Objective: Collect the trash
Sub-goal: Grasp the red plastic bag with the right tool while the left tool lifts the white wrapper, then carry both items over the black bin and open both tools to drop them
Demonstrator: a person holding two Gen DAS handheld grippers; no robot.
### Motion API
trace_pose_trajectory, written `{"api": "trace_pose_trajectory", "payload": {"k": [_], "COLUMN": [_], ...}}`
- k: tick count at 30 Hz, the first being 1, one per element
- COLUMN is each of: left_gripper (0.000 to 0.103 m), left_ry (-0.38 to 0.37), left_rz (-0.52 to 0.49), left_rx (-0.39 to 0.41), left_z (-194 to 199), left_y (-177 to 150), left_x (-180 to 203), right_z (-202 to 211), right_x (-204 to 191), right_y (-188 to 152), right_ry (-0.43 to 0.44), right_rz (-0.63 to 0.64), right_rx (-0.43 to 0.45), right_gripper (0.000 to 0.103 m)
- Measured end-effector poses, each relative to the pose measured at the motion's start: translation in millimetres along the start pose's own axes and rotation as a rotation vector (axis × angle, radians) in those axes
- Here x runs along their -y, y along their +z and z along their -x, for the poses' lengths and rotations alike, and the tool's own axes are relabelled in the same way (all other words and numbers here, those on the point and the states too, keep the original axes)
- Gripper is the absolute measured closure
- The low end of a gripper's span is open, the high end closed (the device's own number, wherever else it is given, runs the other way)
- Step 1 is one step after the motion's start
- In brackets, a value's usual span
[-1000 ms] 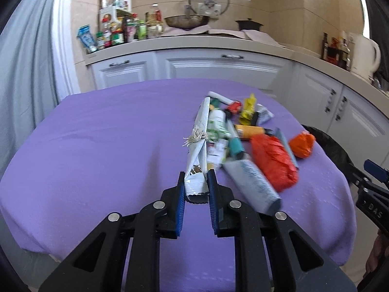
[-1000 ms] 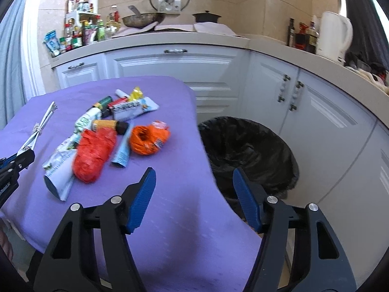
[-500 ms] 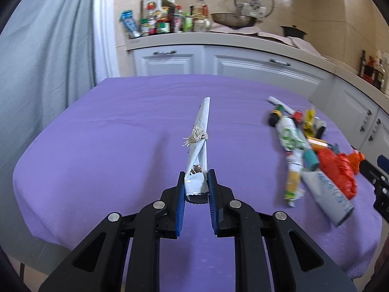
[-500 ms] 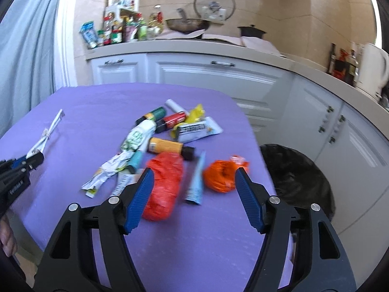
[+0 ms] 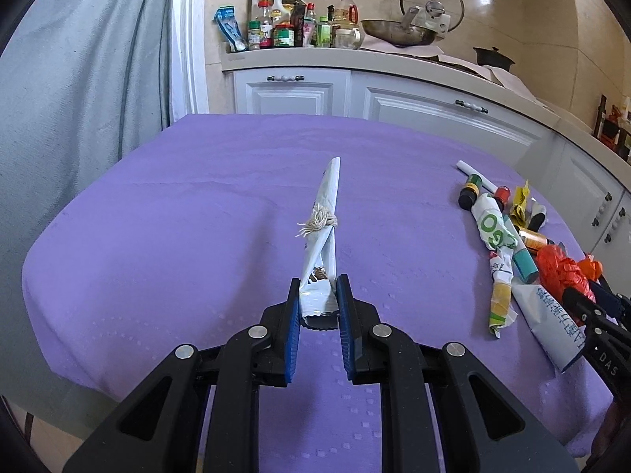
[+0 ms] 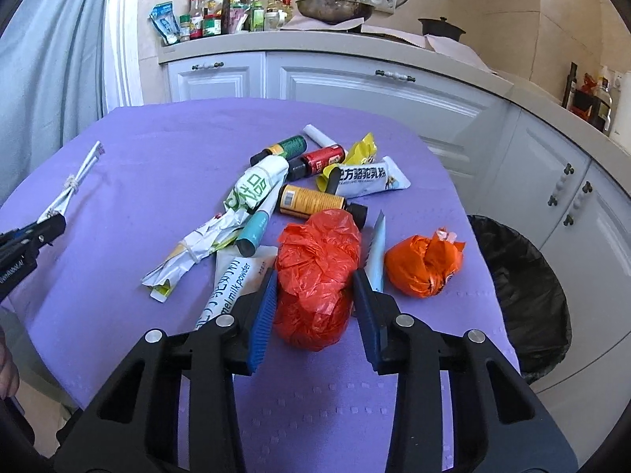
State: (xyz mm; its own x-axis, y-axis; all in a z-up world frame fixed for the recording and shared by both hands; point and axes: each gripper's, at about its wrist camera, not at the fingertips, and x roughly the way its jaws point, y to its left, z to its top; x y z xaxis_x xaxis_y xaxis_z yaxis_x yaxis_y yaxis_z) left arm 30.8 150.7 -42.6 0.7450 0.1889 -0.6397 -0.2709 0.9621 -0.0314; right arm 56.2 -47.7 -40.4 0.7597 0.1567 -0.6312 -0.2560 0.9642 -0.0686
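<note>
My left gripper (image 5: pixel 318 305) pinches a string-tied white wrapper (image 5: pixel 324 232) at frame centre. My right gripper (image 6: pixel 313 307), jaws wide, straddles the red bag (image 6: pixel 317 276); next I'd close on it and carry it to the bin (image 6: pixel 524 291) at right.

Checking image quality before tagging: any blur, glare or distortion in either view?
Left wrist: sharp; fisheye bends the counter, dark corner vignette, glare on the wall tiles. Right wrist: sharp too, red bag crisp, same barrel distortion, soft shadows on the purple cloth.
</note>
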Motion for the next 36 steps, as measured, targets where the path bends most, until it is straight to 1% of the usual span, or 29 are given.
{"api": "trace_pose_trajectory", "payload": {"k": [5, 8, 11, 15, 18, 23, 29, 33, 36], "left_gripper": [0.084, 0.084, 0.084, 0.084, 0.084, 0.084, 0.084, 0.084, 0.084], "left_ry": [-0.008, -0.02, -0.038, -0.072, -0.107, -0.193, -0.268, -0.316, -0.337], "left_rz": [-0.005, -0.014, -0.027, -0.051, -0.085, -0.136, -0.21, -0.251, -0.284], "left_rx": [0.003, 0.009, 0.02, 0.036, 0.057, 0.077, 0.093, 0.089, 0.087], "left_z": [3.5, 6.3, 10.2, 15.4, 21.0, 27.6, 28.5, 25.0, 21.7], "left_y": [-1.2, -1.2, 0.8, 5.6, 9.3, 19.1, 29.3, 34.7, 35.1], "left_x": [7.2, 14.3, 22.8, 39.9, 59.7, 102.1, 159.0, 197.5, 221.6], "right_z": [12.6, 20.7, 29.3, 36.2, 37.4, 37.8, 35.5, 32.9, 29.2], "right_x": [7.0, 18.5, 35.1, 62.0, 86.9, 124.9, 166.5, 188.9, 204.0], "right_y": [2.7, 3.5, 4.5, 4.5, 3.0, -0.2, -7.7, -11.6, -12.8], "right_ry": [-0.015, -0.043, -0.097, -0.209, -0.27, -0.358, -0.405, -0.419, -0.424], "right_rz": [-0.015, -0.036, -0.054, -0.068, -0.1, -0.138, -0.198, -0.224, -0.243], "right_rx": [0.038, 0.059, 0.086, 0.113, 0.116, 0.121, 0.116, 0.113, 0.112], "right_gripper": [0.066, 0.066, 0.066, 0.066, 0.066, 0.066, 0.066, 0.066, 0.066]}}
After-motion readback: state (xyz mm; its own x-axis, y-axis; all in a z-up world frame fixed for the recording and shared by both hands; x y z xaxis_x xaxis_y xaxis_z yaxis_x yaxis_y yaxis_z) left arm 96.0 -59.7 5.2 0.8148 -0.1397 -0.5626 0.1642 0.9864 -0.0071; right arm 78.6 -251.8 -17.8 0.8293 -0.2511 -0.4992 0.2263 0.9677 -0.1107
